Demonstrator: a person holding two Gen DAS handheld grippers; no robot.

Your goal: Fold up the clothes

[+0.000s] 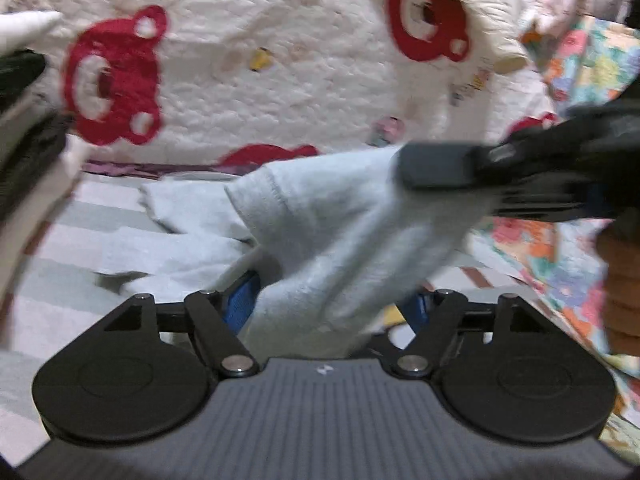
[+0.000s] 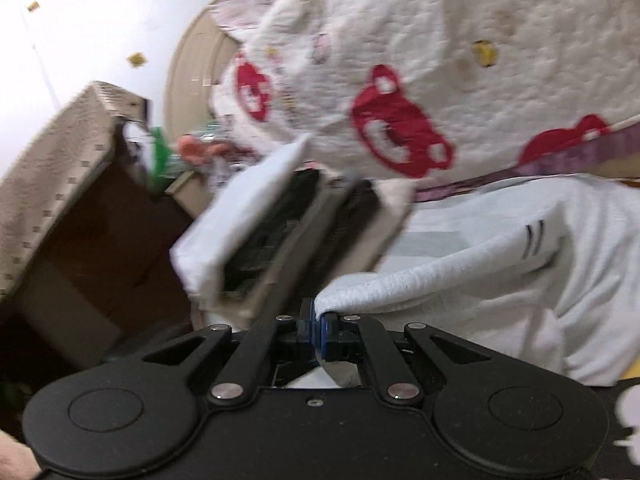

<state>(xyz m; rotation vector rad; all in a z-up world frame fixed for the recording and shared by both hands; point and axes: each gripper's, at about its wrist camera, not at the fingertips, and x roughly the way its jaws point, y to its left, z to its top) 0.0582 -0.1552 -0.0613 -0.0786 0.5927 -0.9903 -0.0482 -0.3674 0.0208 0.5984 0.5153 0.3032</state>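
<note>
Both claws pinch the pale grey garment — left gripper near, right gripper at its hem — lifted over the striped bed. Mid-fold, I judge; next, lay edges flat. Bear quilt beyond.

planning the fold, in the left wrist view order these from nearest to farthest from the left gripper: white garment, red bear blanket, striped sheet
1. white garment: between the fingers of the left gripper, also gripped by the right gripper on the right.
2. striped sheet: beneath the garment, to the left.
3. red bear blanket: behind, across the top.
</note>
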